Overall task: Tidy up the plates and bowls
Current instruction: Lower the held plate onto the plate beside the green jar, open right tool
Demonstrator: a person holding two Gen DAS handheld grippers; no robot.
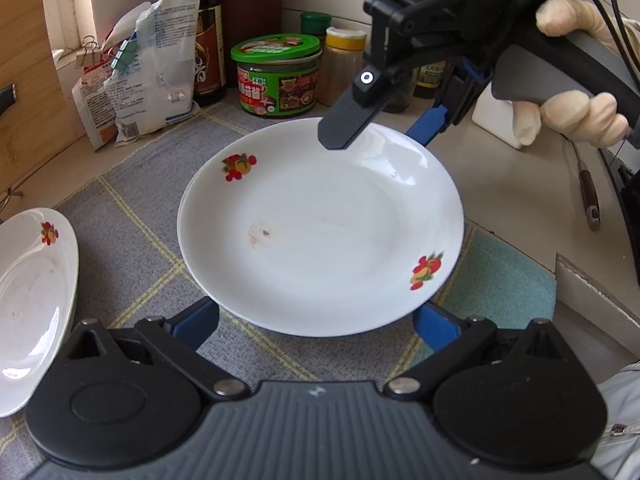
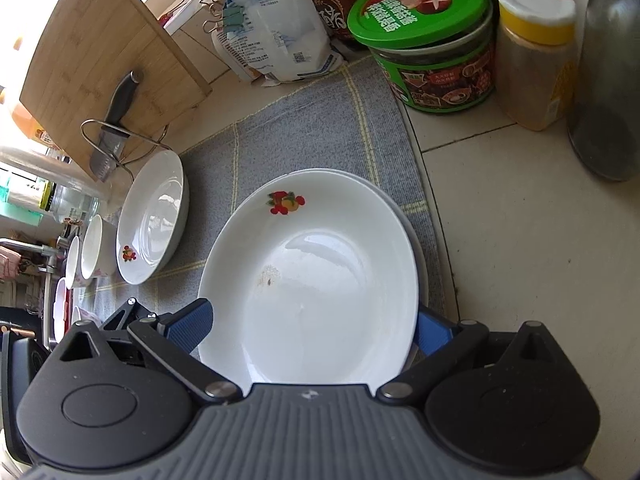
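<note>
A white plate with fruit decals (image 1: 320, 232) is held above the grey checked mat (image 1: 132, 200), and another plate seems to lie right beneath it. My left gripper (image 1: 316, 320) is wide open with its blue fingers either side of the near rim. My right gripper (image 1: 384, 128) straddles the far rim, one finger above and one blue finger below. In the right wrist view the plate (image 2: 312, 280) sits between the open blue fingers (image 2: 192, 324) of my right gripper (image 2: 312, 328). A second stack of plates (image 1: 32, 300) lies at the left, also in the right wrist view (image 2: 154, 220).
Jars, a green-lidded tin (image 1: 278, 74), a sauce bottle (image 1: 200, 32) and bags (image 1: 152, 68) line the back wall. A cutting board (image 2: 100, 60) and knife in a rack (image 2: 116, 120) stand left. White bowls (image 2: 94, 252) sit beside the sink. A teal cloth (image 1: 500, 276) lies right.
</note>
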